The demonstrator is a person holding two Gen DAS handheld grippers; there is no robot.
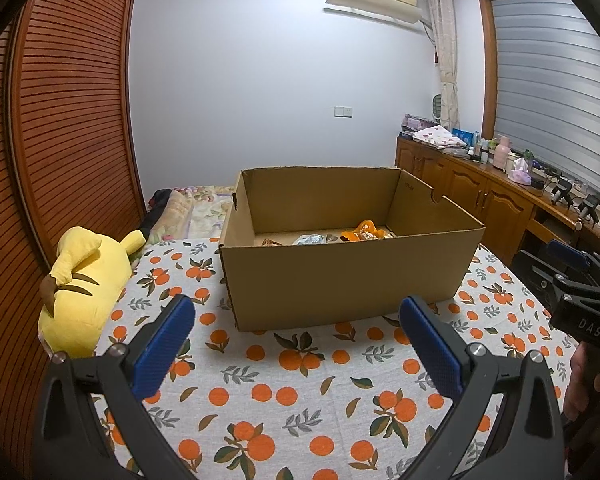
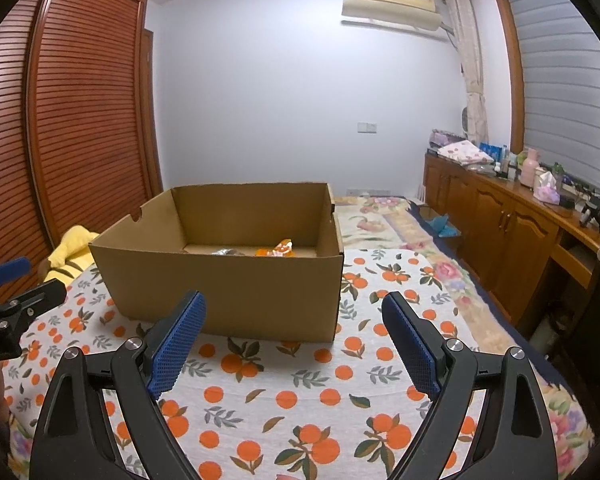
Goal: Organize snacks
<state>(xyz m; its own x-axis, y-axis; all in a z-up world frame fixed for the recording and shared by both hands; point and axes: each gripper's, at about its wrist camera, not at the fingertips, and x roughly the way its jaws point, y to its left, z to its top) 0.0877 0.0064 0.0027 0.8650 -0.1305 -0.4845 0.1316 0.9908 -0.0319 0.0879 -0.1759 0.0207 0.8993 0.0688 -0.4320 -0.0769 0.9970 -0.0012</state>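
snack packets [image 1: 364,233] lie on the floor of the open cardboard box [image 1: 340,280] on the counter. left gripper [image 1: 296,344] and right gripper [image 2: 294,344]: jaws open, empty. packets likely light, crinkly, slippery; pinch a sealed edge.

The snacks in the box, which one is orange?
The crinkly orange packet toward the right of the cardboard box. The silvery wrapper beside it is grey-white, and the one at the left looks brownish.

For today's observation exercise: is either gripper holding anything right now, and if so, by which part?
Nothing is held. The left gripper and the right gripper are both open, with only the orange-print tablecloth between their fingers. The snacks lie in the cardboard box.
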